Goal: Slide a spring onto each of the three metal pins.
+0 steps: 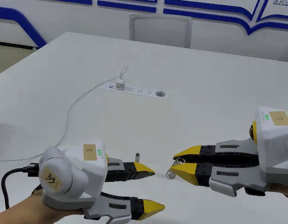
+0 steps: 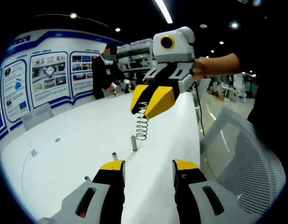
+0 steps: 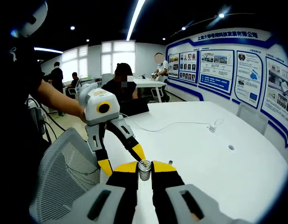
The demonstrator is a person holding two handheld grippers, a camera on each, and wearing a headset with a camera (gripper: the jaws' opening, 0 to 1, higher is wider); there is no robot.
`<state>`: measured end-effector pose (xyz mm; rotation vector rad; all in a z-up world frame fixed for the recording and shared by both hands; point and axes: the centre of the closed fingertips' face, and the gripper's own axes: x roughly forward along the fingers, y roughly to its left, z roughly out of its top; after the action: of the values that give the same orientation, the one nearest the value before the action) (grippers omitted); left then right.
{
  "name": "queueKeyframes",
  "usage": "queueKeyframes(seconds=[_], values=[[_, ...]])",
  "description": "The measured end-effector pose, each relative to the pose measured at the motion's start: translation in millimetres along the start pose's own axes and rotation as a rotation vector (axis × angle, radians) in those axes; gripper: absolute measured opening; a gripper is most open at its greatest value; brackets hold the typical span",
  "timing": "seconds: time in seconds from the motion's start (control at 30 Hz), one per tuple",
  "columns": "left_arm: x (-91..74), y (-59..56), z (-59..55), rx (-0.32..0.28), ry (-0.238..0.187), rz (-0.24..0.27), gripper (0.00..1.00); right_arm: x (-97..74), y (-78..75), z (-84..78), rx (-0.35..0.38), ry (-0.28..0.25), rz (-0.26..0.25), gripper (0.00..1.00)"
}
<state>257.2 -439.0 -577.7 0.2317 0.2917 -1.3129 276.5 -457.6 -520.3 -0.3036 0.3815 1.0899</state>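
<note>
**A spring was held over the pins, not yet threaded.**

The spring [image 2: 142, 122] was pinched by its upper end in the right tongs [image 2: 151, 100] and hung below their tips. Its lower end was just beside the top of the farthest pin [image 2: 133, 143], ahead of the left tongs [image 2: 148, 164]; whether they touched could not be told. The left tongs were spread and nothing was held in them. All three pins appeared bare on the table [image 2: 78, 135], so the first threading was judged to be in hand. Next, the spring's open end would need to be centred over the pin, lowered straight down and then released.
</note>
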Motion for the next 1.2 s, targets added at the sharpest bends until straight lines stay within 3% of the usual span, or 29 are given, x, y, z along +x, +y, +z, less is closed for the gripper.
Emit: queueKeyframes(seconds=[0.43,0.6,0.7,0.77,0.9,1.2], values=[[-20.9,20.1,-11.2,-0.067,-0.003,0.101,0.57,-3.2,-43.8,-17.5,0.054,0.036,-0.134,0.11],[-20.9,20.2,-12.9,-0.079,-0.003,0.113,0.61,-2.3,-56.5,-23.1,0.087,0.031,-0.176,0.11],[-21.7,21.0,-13.4,-0.076,-0.004,0.122,0.64,-0.8,-62.8,-25.5,0.091,0.035,-0.191,0.11],[-23.6,23.7,-15.1,-0.043,0.010,0.140,0.66,0.8,-69.3,-28.6,0.092,0.038,-0.202,0.11],[-25.7,26.5,-16.4,-0.060,0.007,0.150,0.73,5.5,-78.2,-35.1,0.101,0.056,-0.215,0.11],[-34.6,35.0,-22.3,-0.080,0.017,0.189,0.77,19.9,-88.6,-45.5,0.138,0.067,-0.230,0.11]])
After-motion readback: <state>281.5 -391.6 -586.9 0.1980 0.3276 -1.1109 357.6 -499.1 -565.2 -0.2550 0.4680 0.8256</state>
